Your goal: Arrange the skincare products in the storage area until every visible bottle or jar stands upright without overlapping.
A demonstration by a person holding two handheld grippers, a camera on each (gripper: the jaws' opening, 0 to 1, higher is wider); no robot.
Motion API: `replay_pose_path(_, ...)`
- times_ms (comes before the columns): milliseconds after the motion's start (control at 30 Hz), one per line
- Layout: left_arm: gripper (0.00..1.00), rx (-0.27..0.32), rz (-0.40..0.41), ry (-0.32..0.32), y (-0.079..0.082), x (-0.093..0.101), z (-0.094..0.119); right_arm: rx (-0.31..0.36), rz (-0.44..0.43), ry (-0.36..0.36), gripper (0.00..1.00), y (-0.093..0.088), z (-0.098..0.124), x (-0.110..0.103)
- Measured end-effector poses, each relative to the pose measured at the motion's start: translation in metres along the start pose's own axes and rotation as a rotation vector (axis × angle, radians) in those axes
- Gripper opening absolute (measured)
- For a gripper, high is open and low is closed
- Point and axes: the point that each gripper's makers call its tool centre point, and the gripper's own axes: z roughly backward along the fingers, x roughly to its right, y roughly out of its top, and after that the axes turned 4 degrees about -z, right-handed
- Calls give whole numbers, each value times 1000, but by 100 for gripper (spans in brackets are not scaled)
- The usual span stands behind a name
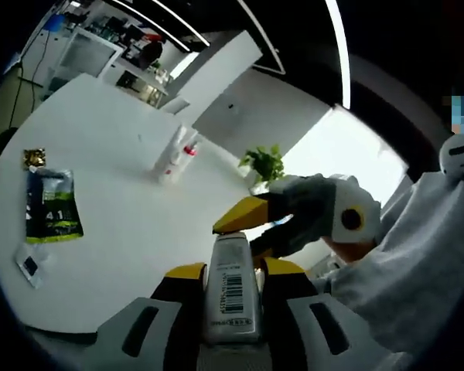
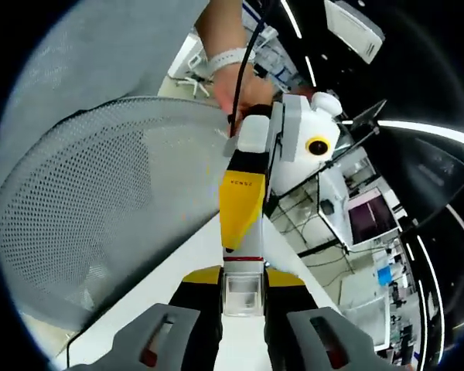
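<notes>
Tabletop [image 1: 116, 178]: a wide white surface spread out ahead of the left gripper, mostly bare; in the right gripper view its white edge runs under the jaws.
Mesh chair [image 2: 100, 201]: grey perforated back, to the left of the right gripper, beyond the tabletop edge.
Person: a grey sleeve [image 1: 417, 263] to the right of the left gripper; in the right gripper view a hand [image 2: 243, 89] with a white wristband grips the handle of the other gripper.
Left gripper [image 1: 230, 270]: clenched on the white tube, its yellow-tipped jaws pressed against both sides of it.
Right gripper [image 2: 242, 278]: its jaws stand on either side of one end of the same tube, close against it; whether they press it I cannot tell. In the left gripper view its yellow jaw tip reaches the far end of the tube from the right.
White tube [image 1: 232, 290]: a flat skincare tube with a barcode label, held off the tabletop between the left gripper's jaws, lengthwise along them.
Green sachet [image 1: 52, 205]: lying flat, far left of the left gripper, with a small gold packet [image 1: 34, 158] just beyond it.
Two bottles [image 1: 176, 153]: white, one with a red cap, ahead and to the left of the left gripper; they look upright and close together.
Plant [image 1: 264, 164]: small, green, ahead of the left gripper near the tabletop's far edge.
Small white card [image 1: 31, 267]: left of the left gripper, nearer than the sachet.
</notes>
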Motion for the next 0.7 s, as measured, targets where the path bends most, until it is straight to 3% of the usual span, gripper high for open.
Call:
replay_pose_path(300, 24, 27, -10, 68, 7, -9, 7, -40, -9, -29, 13, -3, -12, 7)
replay_pose_path(400, 24, 34, -7, 93, 8, -15, 8, -35, -57, -70, 24, -4, -14, 13)
replay_pose_path(500, 24, 51, -12, 120, 11, -20, 11, -13, -178, -100, 36, -8, -13, 17)
replay_pose_path(600, 24, 58, 1, 126, 13, -21, 12, 24, -322, -99, 33, -12, -14, 17)
replay_pose_path(700, 24, 60, -3, 147, 14, -25, 12, 28, -406, -114, 32, -19, -14, 17)
